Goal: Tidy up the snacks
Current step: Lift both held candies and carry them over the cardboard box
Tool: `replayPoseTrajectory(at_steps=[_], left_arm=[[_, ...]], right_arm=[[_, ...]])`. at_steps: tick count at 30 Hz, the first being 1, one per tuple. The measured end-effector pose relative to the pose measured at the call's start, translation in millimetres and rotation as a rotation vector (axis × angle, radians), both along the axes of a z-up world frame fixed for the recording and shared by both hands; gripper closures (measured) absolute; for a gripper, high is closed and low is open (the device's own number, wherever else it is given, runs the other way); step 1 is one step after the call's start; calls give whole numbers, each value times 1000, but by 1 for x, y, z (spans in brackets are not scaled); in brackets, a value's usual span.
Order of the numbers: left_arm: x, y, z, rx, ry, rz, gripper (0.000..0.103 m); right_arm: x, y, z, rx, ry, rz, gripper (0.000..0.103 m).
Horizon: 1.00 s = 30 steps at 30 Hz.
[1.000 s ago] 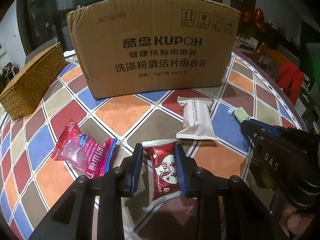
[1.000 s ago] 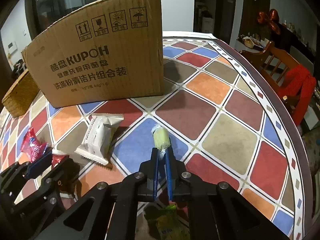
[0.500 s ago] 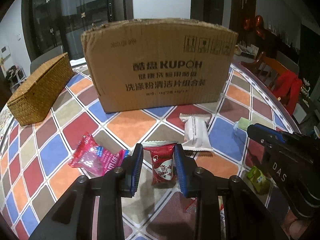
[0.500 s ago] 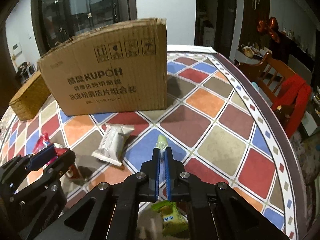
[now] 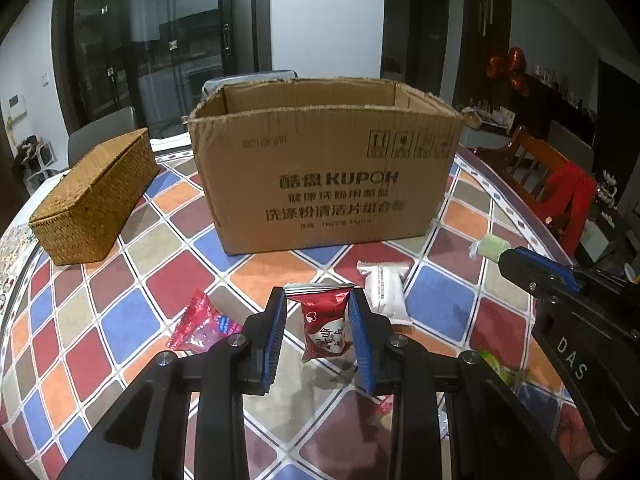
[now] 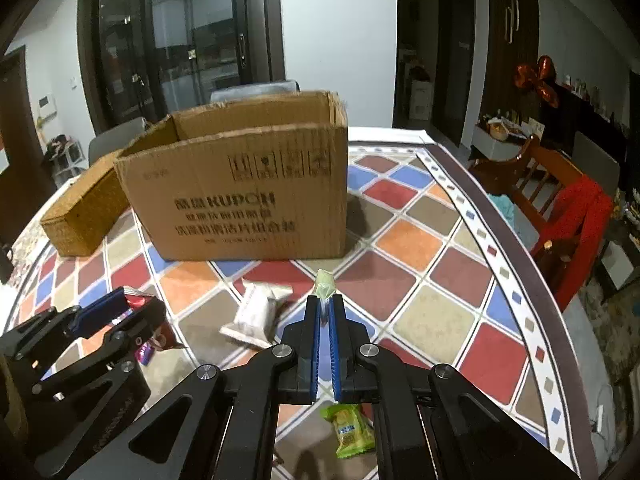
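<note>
Now both packets are seen raised off the table (image 5: pixel 132 264) since earlier: the red packet (image 5: pixel 323 326) is clamped in the left gripper (image 5: pixel 318 314), the pale green sweet (image 6: pixel 325 285) in the right gripper (image 6: pixel 324 312); a green packet (image 6: pixel 350 430) is shown fully only by the right view.

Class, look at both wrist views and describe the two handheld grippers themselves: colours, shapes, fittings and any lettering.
Both are matte black linkage frames with triangular cut-outs and round silver pivot bolts. Each finger carries a flat blue pad. The left gripper shows ribbed edges on its blue pads. The right gripper, seen side-on from the left view, bears white "DAS" lettering. No cables or sleeves are visible.
</note>
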State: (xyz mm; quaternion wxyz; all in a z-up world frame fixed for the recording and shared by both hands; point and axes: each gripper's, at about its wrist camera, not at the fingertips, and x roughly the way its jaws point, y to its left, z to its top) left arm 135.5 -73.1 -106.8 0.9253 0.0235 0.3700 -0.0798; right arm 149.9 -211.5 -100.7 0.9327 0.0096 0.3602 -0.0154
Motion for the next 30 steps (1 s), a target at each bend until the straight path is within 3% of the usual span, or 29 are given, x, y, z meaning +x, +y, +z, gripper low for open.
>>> replayPoseTrajectory(at_steps=[30], left_arm=[[0, 21, 89, -34, -170, 12, 71]], right_arm=[[-16, 19, 86, -14, -189, 19, 97]])
